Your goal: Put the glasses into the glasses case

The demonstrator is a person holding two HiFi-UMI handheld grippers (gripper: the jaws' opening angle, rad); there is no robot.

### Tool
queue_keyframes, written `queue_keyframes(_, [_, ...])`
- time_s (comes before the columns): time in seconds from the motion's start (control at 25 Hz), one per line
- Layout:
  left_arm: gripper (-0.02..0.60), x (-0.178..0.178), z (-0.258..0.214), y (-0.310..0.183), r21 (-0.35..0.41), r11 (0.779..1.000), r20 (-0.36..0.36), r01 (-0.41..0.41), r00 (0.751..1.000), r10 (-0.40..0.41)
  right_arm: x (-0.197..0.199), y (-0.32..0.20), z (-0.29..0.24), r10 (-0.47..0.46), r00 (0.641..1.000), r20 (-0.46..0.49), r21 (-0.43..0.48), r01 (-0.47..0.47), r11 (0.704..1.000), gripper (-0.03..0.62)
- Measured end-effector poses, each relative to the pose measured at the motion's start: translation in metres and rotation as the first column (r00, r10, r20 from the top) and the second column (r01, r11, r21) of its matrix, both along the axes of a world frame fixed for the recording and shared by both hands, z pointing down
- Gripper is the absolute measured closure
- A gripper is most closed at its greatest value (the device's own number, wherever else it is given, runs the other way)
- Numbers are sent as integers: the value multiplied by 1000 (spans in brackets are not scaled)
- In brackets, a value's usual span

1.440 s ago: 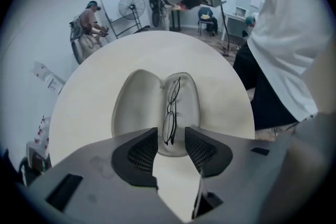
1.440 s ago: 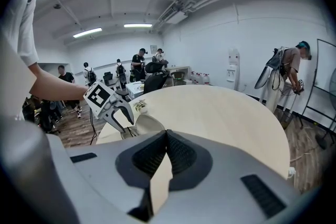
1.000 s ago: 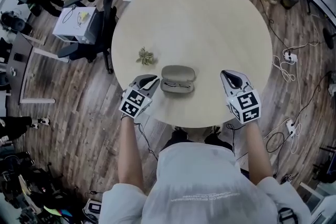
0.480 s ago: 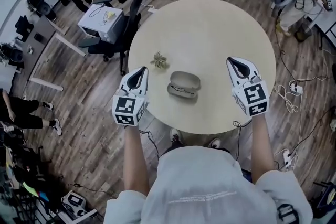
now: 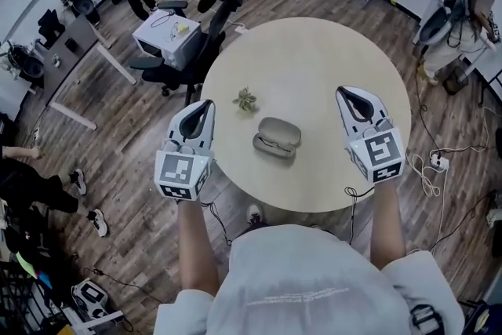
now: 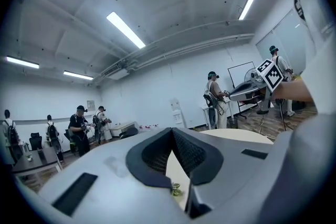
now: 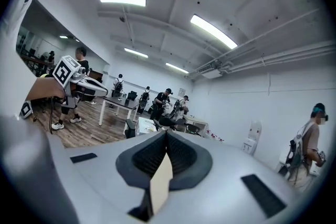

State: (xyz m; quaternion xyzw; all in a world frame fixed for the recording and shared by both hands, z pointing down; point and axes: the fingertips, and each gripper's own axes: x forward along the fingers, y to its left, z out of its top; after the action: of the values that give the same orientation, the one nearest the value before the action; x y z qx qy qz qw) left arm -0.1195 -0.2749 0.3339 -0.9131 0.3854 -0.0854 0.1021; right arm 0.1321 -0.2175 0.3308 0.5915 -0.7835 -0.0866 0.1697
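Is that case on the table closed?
No, the case lies open on the table, lid tipped back, with the glasses showing inside.

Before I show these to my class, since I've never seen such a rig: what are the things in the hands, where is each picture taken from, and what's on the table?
No robot: a person holds tongs in each hand, the left tongs and the right tongs, each carrying a marker cube. The wide picture comes from a camera on the person's head, looking down. The other two come from cameras riding on the tongs, looking along their jaws into the room. On the round table lie a grey glasses case, seemingly open with glasses inside, and a small green thing beside it. Both tongs are shut and empty, raised on either side of the case.
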Motion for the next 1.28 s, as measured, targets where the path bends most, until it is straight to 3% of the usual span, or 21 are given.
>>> queue_keyframes(0.8, [568, 1, 13, 1, -13, 1000, 61, -19, 998, 20, -21, -8, 7, -26, 999, -32, -30, 25, 999, 592])
queue_keyframes(1.28, [566, -1, 22, 1, -41, 999, 59, -17, 998, 19, -25, -10, 21, -38, 999, -36, -58, 35, 998, 592])
